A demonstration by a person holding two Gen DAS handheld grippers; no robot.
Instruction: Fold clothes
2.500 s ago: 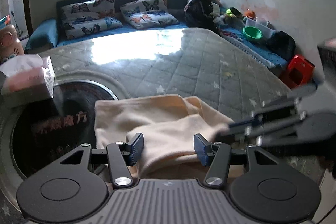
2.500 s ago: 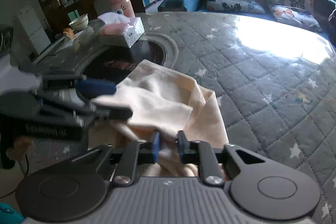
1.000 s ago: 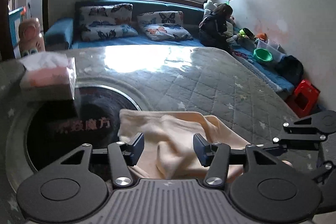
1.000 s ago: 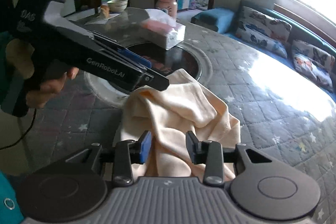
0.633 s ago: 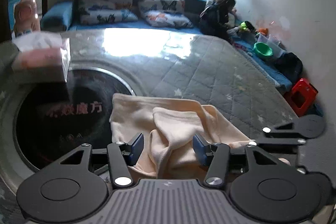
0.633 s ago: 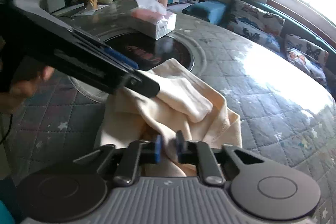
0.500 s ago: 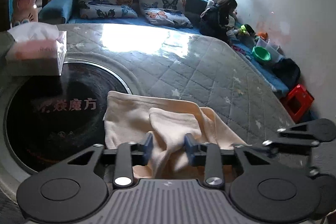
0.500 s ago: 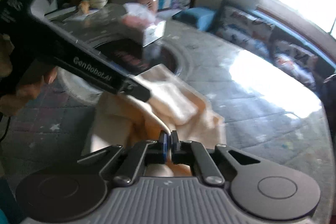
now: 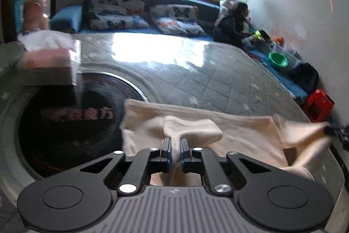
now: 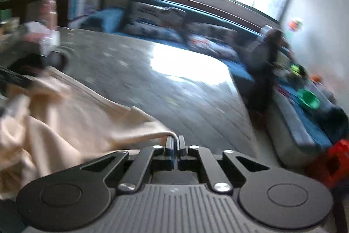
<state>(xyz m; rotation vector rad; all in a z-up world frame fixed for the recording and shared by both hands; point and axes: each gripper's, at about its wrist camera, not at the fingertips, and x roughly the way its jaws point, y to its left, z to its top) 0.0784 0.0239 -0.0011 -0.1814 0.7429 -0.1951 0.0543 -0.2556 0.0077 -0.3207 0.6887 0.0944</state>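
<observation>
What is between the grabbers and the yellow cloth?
Nothing. The left gripper is shut on a fold of the cream cloth, and the right gripper pinches its edge.

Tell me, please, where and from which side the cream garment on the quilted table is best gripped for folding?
Grip the cream garment at its near hem, coming in low from the table's near side: the far edge lies flat against the quilted table, while the near edge bunches upward. The left gripper already pinches a raised fold there, and the right gripper pinches a thin hem corner, probably enough to spread it.
</observation>
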